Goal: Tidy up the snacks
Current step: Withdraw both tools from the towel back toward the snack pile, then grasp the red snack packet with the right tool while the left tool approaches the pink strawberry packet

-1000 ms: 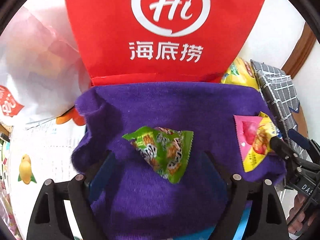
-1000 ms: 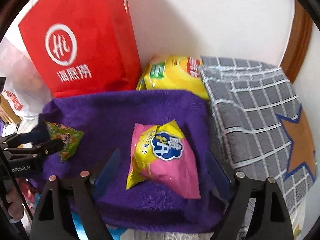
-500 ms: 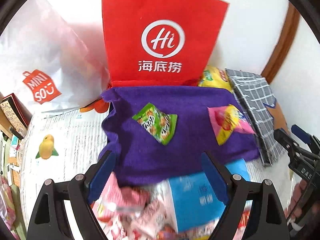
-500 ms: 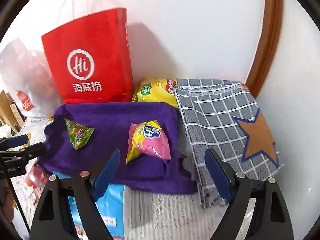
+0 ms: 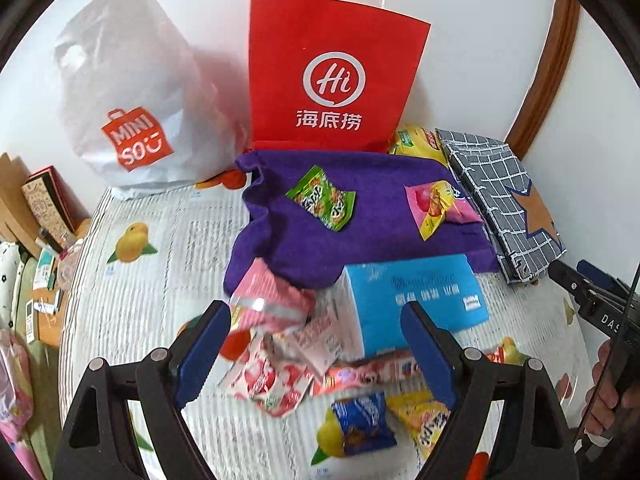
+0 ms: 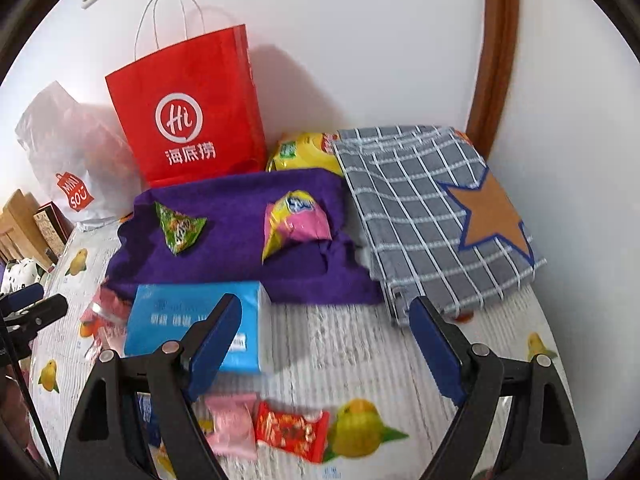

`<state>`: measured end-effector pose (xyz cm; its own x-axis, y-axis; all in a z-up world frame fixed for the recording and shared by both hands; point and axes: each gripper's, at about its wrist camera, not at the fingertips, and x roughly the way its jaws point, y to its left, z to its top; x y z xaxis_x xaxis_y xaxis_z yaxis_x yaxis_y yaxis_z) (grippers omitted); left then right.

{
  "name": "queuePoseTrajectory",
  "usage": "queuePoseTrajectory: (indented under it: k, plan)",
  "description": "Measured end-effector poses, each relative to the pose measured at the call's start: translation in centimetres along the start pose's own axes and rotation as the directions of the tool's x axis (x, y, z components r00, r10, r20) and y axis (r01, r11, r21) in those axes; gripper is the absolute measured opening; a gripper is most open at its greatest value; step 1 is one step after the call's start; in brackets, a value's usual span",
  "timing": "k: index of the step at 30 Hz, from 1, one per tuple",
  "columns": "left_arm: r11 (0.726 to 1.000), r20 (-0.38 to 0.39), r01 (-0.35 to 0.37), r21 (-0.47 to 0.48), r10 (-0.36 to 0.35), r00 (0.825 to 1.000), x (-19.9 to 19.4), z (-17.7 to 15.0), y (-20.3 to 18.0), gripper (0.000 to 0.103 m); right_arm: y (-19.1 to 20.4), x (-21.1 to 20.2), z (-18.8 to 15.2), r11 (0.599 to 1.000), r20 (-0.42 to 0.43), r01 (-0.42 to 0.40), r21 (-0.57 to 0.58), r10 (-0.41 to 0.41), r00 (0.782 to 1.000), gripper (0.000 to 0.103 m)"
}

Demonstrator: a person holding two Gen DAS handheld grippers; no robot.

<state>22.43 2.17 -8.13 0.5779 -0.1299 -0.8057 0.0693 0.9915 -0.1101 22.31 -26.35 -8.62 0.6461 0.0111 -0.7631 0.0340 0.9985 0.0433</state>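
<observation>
Both the left gripper [image 5: 316, 344] and the right gripper [image 6: 326, 338] are held spread wide, nothing grasped. Beyond their fingertips, a green snack packet [image 5: 322, 197] and a pink-yellow snack packet [image 6: 295, 222] are laid on a purple cloth [image 6: 240, 204]. Behind it, a red bag [image 5: 332, 76] marked "Hi" and a white bag [image 5: 132, 100] marked "MINISO" are stood.

The yellow bag [image 6: 303, 152] past the right claw is mostly tucked behind the purple cloth [image 6: 240, 200] and checked cloth [image 6: 420, 200], so no reading its label. Snack pile [image 5: 276, 340] between the left claw's fingers is smeared with blur, and the text on the blue box [image 5: 416, 300] is too fuzzy.
</observation>
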Motion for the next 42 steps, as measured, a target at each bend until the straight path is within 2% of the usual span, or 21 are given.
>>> queuePoseTrajectory:
  k: [6,14,20,31,42]
  plan:
    - [1.0,0.0,0.011,-0.009,-0.011,1.0,-0.8,-1.6,0.6,0.086,-1.2,0.1,-2.0,1.0,-0.045,0.004,0.027,-0.003,0.999,0.085]
    - [0.999,0.0,0.001,-0.042,-0.001,1.0,-0.8,-2.9,1.9,0.085,-1.6,0.7,-4.1,0.999,-0.044,0.044,0.0,-0.044,0.998,0.081]
    - [0.997,-0.027,0.002,-0.074,-0.004,1.0,0.2,-3.6,2.9,0.085,-1.2,2.2,-6.0,0.999,-0.083,0.024,-0.03,-0.027,0.996,0.078]
    - [0.998,-0.043,-0.001,-0.063,-0.001,0.999,1.0,-4.0,3.1,0.085,0.2,5.0,-9.7,0.999,-0.175,-0.026,-0.04,0.018,0.984,0.078]
    - [0.998,-0.058,0.005,-0.056,-0.008,0.998,2.0,-4.3,3.1,0.085,1.3,6.6,-11.4,0.997,-0.22,-0.064,-0.03,0.056,0.974,0.078]
